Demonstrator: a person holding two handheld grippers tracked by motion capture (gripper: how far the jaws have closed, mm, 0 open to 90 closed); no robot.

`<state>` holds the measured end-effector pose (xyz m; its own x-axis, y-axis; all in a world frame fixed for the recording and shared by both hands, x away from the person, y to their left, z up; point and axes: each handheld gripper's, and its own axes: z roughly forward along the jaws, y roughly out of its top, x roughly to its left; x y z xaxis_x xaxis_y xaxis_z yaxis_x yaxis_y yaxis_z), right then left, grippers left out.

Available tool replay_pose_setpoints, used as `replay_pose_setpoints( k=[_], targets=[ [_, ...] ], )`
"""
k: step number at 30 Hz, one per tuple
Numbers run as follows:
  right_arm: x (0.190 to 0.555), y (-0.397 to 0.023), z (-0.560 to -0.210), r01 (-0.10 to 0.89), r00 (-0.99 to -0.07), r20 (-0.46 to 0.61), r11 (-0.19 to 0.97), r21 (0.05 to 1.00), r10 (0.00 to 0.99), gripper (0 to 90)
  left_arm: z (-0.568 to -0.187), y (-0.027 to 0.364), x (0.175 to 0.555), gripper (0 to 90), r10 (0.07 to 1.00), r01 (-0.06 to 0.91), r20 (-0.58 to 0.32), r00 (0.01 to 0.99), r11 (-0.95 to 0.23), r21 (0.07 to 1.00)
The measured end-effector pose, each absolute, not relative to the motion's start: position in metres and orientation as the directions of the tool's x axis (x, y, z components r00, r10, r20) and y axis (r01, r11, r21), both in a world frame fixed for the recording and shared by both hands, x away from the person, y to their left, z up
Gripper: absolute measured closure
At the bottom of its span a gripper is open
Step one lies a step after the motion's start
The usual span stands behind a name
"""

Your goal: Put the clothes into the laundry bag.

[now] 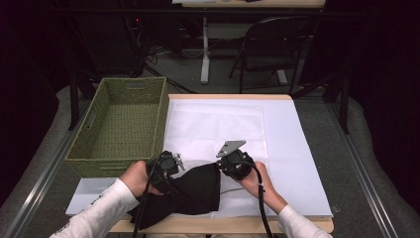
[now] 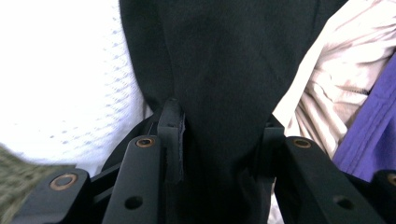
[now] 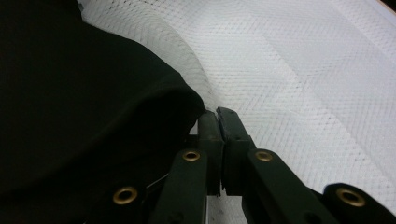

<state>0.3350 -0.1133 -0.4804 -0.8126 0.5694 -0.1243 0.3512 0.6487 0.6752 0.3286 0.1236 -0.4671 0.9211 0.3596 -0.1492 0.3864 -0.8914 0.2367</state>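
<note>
**Black cloth held at two points, near table edge**

Black fabric, one piece: a matte, soft garment (image 1: 195,191), bunched and creased, lay at 6 o'clock on the table, its lower end draped past the near edge. One white mesh-textured sheet (image 1: 287,144) covered the tabletop; fold lines crossed it. One green woven basket (image 1: 119,124), rectangular with a handle slot, stood at 10 o'clock, just beside the sheet.

Two grippers counted. Left gripper (image 2: 219,140) at 7 o'clock: jaws partly apart, a thick bunch of the black cloth filling the gap and pressed by both pads. Right gripper (image 3: 219,135) at 5 o'clock: jaws closed pad against pad at the garment's right edge; whether any cloth was pinched between them could not be told. One grey three-cornered plate (image 1: 231,148) sat on top of it.

No readable writing or labels.
</note>
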Motion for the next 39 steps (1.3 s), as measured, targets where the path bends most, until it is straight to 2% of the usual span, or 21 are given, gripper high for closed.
replay_pose_setpoints(
  k=[4, 19, 22, 26, 27, 31, 39],
  targets=[
    [0.335, -0.112, -0.480, 0.354, -0.810, -0.124, 0.646, 0.676, 0.574, 89.4, -0.477, 0.124, 0.328, 63.9, 0.361, 0.397, -0.173, 0.916, -0.878, 0.269],
    [0.331, -0.109, -0.478, 0.347, -0.813, -0.124, 0.645, 0.680, 0.569, 89.4, -0.494, 0.129, 0.330, 64.1, 0.395, 0.428, -0.165, 0.904, -0.823, 0.373],
    [0.330, -0.108, -0.475, 0.343, -0.812, -0.121, 0.635, 0.692, 0.570, 89.5, -0.490, 0.129, 0.329, 65.9, 0.414, 0.433, -0.136, 0.900, -0.810, 0.396],
    [0.327, -0.107, -0.465, 0.333, -0.807, -0.113, 0.605, 0.723, 0.579, 89.5, -0.477, 0.129, 0.327, 66.2, 0.451, 0.469, -0.152, 0.879, -0.764, 0.443],
    [0.326, -0.108, -0.457, 0.325, -0.804, -0.109, 0.586, 0.742, 0.584, 89.5, -0.476, 0.128, 0.328, 65.9, 0.486, 0.503, -0.166, 0.858, -0.730, 0.463],
    [0.329, -0.110, -0.456, 0.338, -0.807, -0.086, 0.577, 0.744, 0.584, 89.5, -0.490, 0.126, 0.334, 64.6, 0.530, 0.555, -0.196, 0.825, -0.697, 0.453],
    [0.324, -0.106, -0.459, 0.320, -0.827, -0.092, 0.598, 0.735, 0.555, 89.4, -0.491, 0.123, 0.334, 64.8, 0.559, 0.574, -0.191, 0.807, -0.663, 0.481]
  ],
)
